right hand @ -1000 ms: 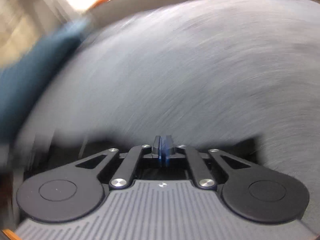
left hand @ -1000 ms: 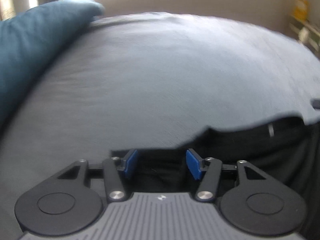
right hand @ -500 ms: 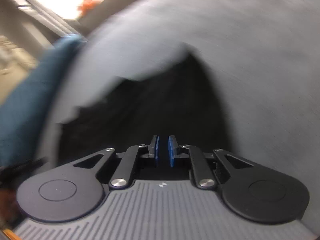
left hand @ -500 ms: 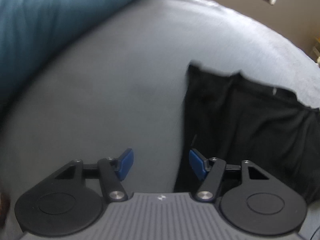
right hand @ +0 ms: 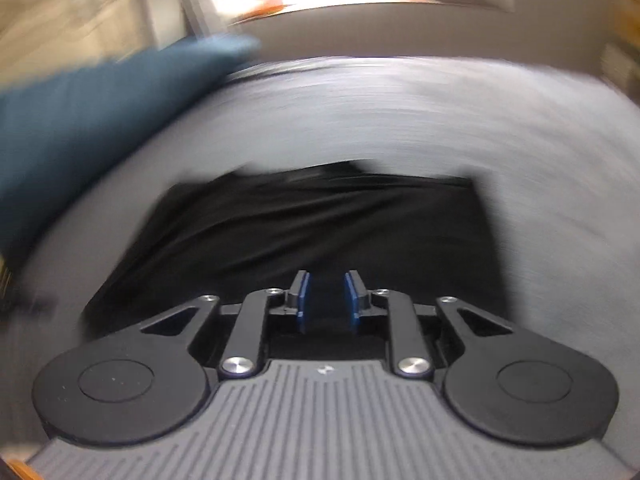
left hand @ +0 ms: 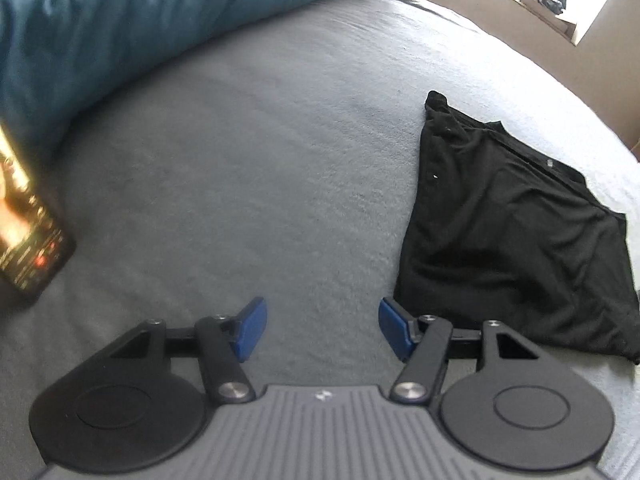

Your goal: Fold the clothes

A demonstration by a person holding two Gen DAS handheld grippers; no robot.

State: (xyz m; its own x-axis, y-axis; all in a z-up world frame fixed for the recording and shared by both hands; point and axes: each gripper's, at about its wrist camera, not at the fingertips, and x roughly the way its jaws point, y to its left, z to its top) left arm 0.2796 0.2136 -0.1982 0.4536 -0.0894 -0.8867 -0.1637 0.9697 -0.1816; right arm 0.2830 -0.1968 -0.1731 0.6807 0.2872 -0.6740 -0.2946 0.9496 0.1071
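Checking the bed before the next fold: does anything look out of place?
Yes: a lit black phone lies on the grey bedsheet by the teal pillow, well apart from the folded black garment. It is no clothing.

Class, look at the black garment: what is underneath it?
The black garment lies folded on the grey bed cover, which shows all around it. Whatever lies beneath or inside its layers is hidden.

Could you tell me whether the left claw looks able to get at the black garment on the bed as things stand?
Probably yes. The left claw is open and empty over bare grey bedding, and the black garment lies just to its right with nothing between them.
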